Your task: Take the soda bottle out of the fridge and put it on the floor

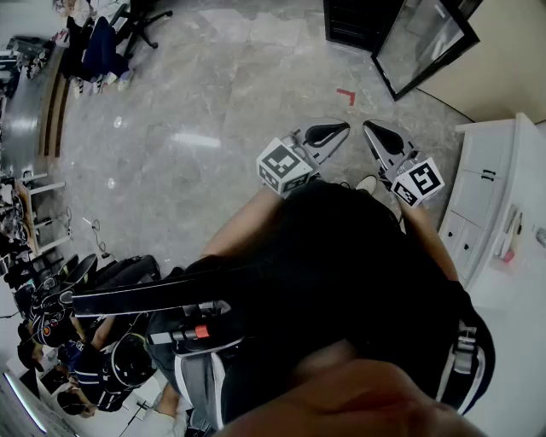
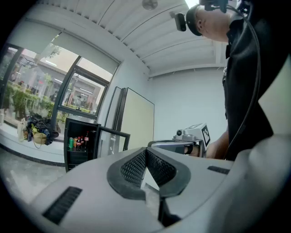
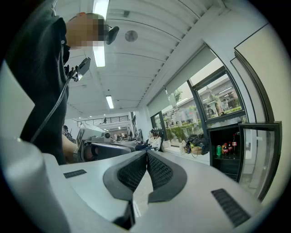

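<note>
The black mini fridge (image 2: 78,146) stands open with its glass door (image 2: 112,142) swung out. On its shelf a dark soda bottle (image 2: 86,139) stands beside other bottles and a green can (image 2: 70,143). The right gripper view shows the same fridge (image 3: 226,157) and soda bottle (image 3: 234,144). Both grippers are held in front of the person, well short of the fridge (image 1: 357,20). My left gripper (image 1: 339,130) is shut with nothing between its pads. Close beside it, my right gripper (image 1: 373,131) is also shut and empty.
A white cabinet (image 1: 490,201) stands at the right. The fridge door (image 1: 424,43) swings out toward it. A red mark (image 1: 345,94) lies on the grey marble floor (image 1: 205,136). Office chairs (image 1: 107,43) and seated people are at the left. Bags (image 2: 38,129) lie by the window.
</note>
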Action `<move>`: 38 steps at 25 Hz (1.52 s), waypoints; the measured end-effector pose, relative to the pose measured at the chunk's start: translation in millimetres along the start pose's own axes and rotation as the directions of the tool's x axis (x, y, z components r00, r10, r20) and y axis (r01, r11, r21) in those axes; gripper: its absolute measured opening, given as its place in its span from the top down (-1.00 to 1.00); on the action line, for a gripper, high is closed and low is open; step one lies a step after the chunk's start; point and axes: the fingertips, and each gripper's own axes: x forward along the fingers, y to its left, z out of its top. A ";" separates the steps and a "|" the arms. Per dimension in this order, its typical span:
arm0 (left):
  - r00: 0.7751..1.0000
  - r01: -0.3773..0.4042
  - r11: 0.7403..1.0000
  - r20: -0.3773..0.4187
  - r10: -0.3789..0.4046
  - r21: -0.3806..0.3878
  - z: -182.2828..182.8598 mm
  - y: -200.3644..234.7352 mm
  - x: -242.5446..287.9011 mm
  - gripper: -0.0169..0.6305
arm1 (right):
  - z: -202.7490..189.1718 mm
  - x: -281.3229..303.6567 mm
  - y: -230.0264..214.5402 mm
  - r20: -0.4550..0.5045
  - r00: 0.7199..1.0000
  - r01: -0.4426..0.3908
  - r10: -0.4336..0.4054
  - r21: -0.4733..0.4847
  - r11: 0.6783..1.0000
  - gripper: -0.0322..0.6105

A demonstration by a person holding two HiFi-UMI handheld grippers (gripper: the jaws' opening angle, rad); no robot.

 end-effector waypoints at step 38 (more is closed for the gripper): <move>0.997 0.055 0.998 0.051 -0.056 0.039 32.6 115.1 -65.4 0.94 | 15.6 119.2 -4.9 0.062 0.992 0.113 -0.110 -0.049 0.992 0.86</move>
